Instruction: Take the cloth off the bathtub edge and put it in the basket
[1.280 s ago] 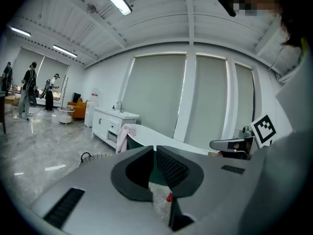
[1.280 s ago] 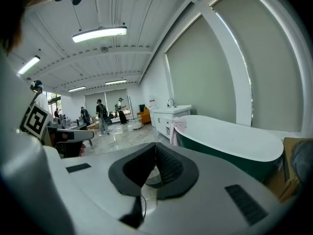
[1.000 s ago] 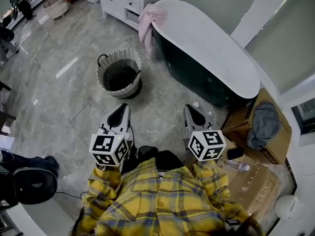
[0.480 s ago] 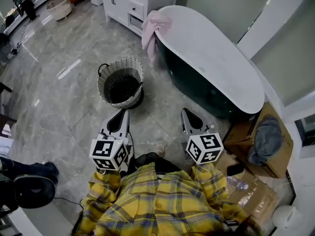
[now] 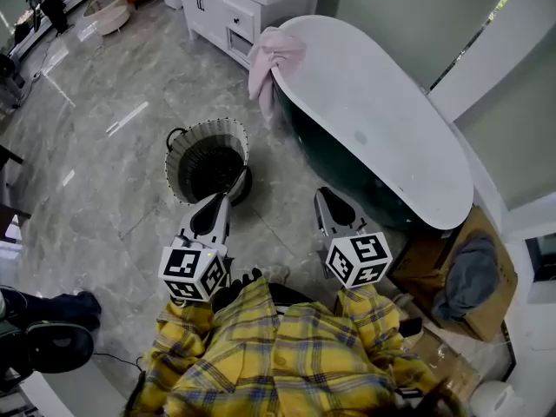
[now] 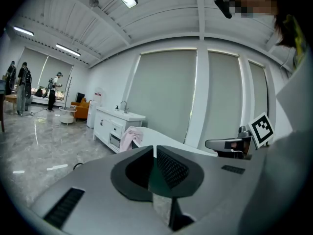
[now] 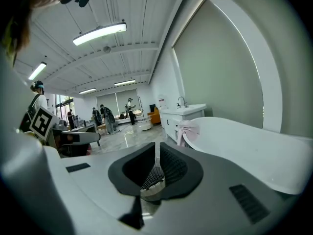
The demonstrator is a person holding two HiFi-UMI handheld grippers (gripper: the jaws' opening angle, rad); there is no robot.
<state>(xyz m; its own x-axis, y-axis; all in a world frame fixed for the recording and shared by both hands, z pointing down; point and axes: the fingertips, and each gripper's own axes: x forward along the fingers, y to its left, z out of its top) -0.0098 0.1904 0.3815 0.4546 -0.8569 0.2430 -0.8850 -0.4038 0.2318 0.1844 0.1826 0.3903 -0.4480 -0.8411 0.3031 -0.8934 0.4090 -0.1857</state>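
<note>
Basket (image 5: 177, 179) stands on the floor at the left, near the bathtub (image 5: 391, 129), probably so the cloth need travel only a short way. The left gripper (image 5: 223, 200) points toward it with its jaws pressed together on nothing. Further right the pink cloth (image 5: 271, 59) hangs draped over the tub's far end, well apart from both grippers, and the right gripper (image 5: 321, 195), likewise clenched and empty, points along the tub's side, so I judge the reach has hardly begun.

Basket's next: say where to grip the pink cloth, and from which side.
Pinch the bunched part of the pink cloth atop the bathtub rim, coming from the floor side; its tail hangs outside, so lifting should free it.
</note>
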